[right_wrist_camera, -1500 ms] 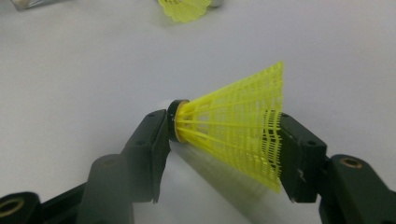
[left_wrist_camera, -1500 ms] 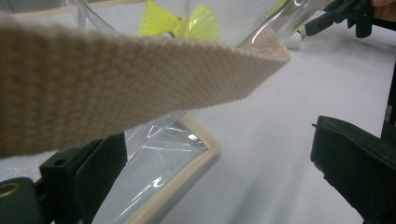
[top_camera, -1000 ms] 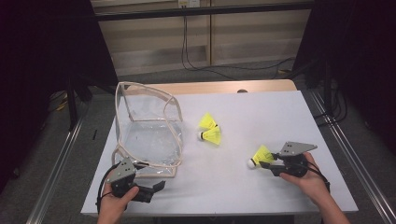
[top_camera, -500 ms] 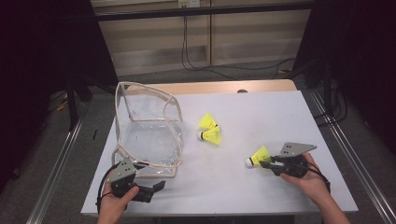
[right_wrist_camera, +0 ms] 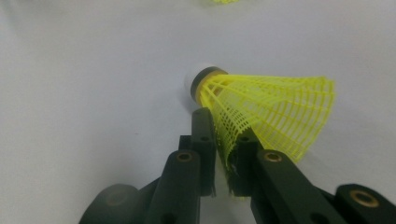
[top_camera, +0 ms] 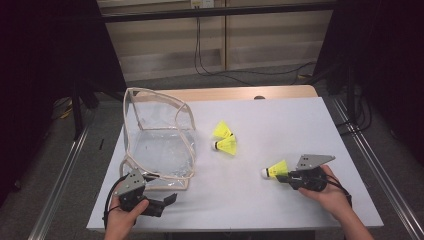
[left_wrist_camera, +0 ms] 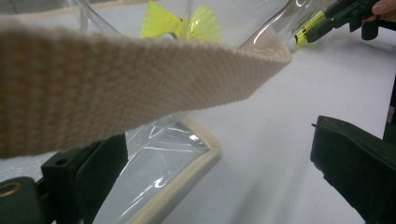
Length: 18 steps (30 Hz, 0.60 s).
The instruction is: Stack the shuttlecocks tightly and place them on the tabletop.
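At the left edge of the tabletop [top_camera: 280, 125], the left claw [top_camera: 167, 200] is lying low just beside the near corner of the clear bag [top_camera: 160, 145], its jaws standing apart with nothing pressed between them. Seen from the left gripper view, the bag's woven strap [left_wrist_camera: 116, 88] is crossing above the jaws and the cream-piped rim [left_wrist_camera: 187, 182] is lying just ahead of them; taking that rim or strap and lifting it would probably be the best way of holding the mouth wide for what is coming. Beyond the bag, near the middle of the tabletop, two loose shuttlecocks [top_camera: 225, 139] are resting against each other, untouched. Farther right, the right claw [top_camera: 281, 178] is gripping a third shuttlecock [top_camera: 274, 170] that is lying on its side, white cork pointing left toward the bag. Its jaws have just been closing, and the right gripper view shows them pinching the yellow mesh skirt [right_wrist_camera: 275, 116] at its edge, close behind the cork [right_wrist_camera: 189, 84]. Such a hold is judged light: the skirt is likely bending under pressure, so the lift should be slow and level, keeping the cork leading. Carrying it over the rim, well above the strap, before releasing should keep it from catching and tipping outside.
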Each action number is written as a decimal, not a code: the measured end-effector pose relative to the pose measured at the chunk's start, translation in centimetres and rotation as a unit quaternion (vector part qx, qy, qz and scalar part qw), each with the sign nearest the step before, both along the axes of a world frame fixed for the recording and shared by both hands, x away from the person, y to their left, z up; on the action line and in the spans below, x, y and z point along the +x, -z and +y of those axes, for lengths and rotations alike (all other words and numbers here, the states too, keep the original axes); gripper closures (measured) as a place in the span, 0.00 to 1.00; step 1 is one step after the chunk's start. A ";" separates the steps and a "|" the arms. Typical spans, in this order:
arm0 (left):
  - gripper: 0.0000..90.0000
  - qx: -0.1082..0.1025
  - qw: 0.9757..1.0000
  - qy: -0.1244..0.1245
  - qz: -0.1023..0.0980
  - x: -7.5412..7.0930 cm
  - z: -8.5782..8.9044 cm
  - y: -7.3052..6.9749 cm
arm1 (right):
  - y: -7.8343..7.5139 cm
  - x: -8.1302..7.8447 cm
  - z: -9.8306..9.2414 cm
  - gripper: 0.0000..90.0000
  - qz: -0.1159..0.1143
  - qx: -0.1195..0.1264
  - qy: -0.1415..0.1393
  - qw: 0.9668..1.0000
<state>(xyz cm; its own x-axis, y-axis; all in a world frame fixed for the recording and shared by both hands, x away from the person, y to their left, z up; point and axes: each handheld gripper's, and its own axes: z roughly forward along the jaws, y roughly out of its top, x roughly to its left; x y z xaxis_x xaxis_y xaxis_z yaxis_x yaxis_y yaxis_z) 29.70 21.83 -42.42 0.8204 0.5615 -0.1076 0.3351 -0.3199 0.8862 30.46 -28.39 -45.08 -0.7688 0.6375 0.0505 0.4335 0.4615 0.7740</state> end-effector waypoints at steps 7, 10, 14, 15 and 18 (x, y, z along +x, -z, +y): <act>0.04 0.002 1.000 0.000 0.000 0.0 0.0 0.0 | -0.1 0.1 0.5 0.98 -0.010 -0.002 0.004 1.000; 0.04 0.002 1.000 0.001 0.000 0.0 0.1 0.0 | -0.2 0.1 0.5 0.98 -0.010 0.004 0.007 1.000; 0.04 0.002 1.000 0.000 0.000 0.0 0.0 0.0 | -0.3 0.2 0.3 0.98 -0.015 0.011 0.016 1.000; 0.04 0.002 1.000 0.000 0.000 0.0 0.0 0.0 | -0.3 0.2 0.2 0.98 -0.016 0.013 0.017 1.000; 0.04 0.000 1.000 0.000 -0.001 0.0 0.0 0.0 | -0.4 0.3 0.1 0.98 -0.020 0.023 0.025 0.999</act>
